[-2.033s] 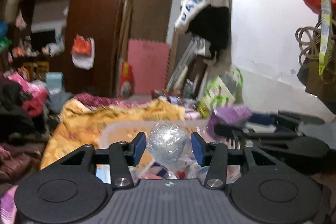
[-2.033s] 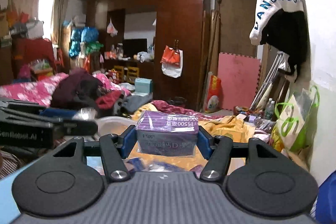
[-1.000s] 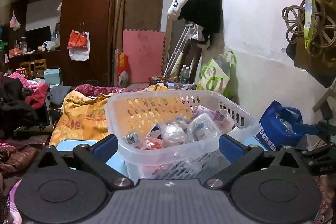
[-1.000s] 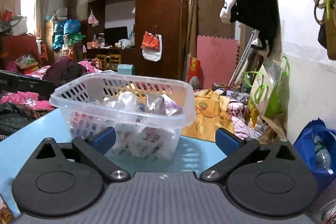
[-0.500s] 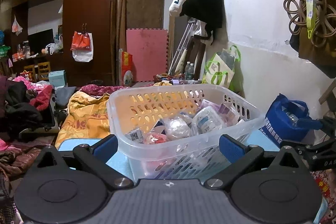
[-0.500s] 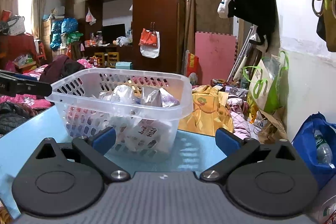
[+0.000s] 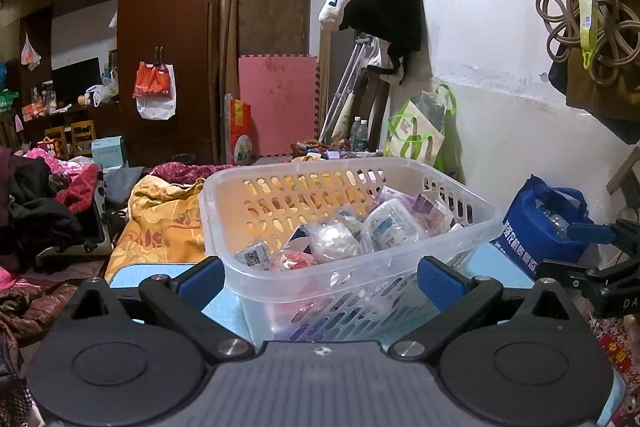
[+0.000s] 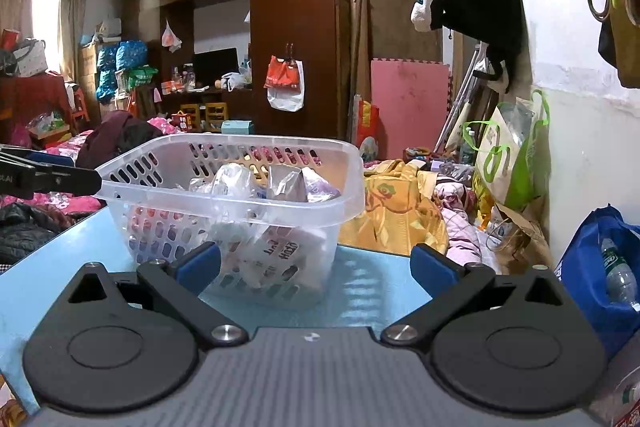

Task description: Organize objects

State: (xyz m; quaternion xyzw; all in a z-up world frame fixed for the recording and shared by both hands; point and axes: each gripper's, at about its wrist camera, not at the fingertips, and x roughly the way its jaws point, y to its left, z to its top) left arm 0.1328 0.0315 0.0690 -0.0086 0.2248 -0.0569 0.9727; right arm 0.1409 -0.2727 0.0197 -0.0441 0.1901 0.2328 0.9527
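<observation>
Left wrist: both claws (image 7: 320, 279) (image 8: 316, 265) spread, empty; basket (image 7: 460, 195) rim between fingers; table (image 8: 60, 259) edge nr.

Left gripper (image 7: 320, 277) level, jaws spread wide, empty; right gripper (image 8: 316, 265) likewise wide, holding nothing

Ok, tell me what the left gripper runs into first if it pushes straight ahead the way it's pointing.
Most likely the clear plastic basket: its near wall sits right between the open fingers of the left gripper, on the blue table. How big the gap is can't be judged.
</observation>
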